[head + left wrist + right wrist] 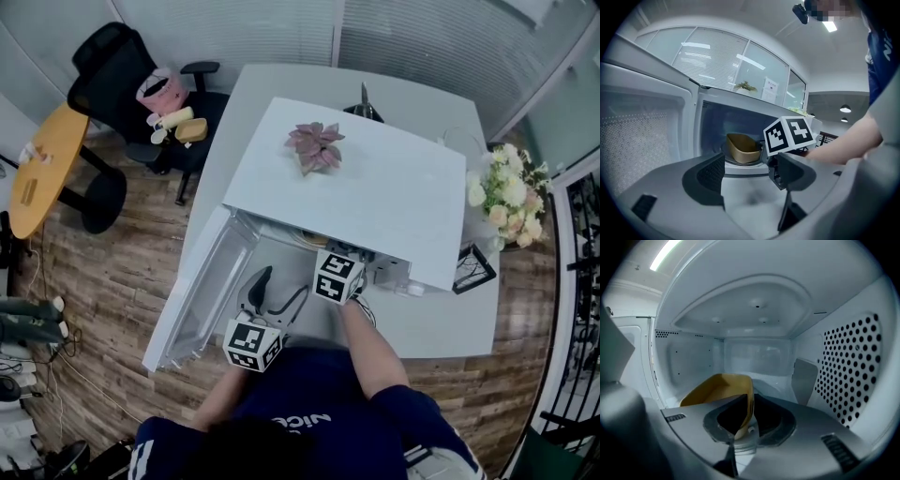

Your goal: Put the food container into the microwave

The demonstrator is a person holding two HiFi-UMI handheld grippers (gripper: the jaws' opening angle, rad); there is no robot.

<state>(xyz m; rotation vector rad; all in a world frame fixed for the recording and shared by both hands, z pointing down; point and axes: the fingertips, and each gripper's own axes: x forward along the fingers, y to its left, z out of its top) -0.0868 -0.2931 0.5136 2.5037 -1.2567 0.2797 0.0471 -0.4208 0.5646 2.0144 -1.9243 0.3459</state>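
The white microwave (375,187) stands on the table with its door (202,291) swung open to the left. Inside it, a tan food container (717,387) sits tilted over the turntable. My right gripper (745,416) reaches into the cavity and is shut on the container's near wall. Only its marker cube (337,275) shows in the head view. From the left gripper view the container (740,149) is seen low in the cavity behind that cube (790,133). My left gripper (750,187) is held in front of the opening, open and empty.
A small pink plant (316,145) stands on the microwave's top. A bouquet of flowers (506,197) and a black wire frame (473,267) are at the table's right end. A black office chair (131,75) and a round wooden table (42,164) stand to the left.
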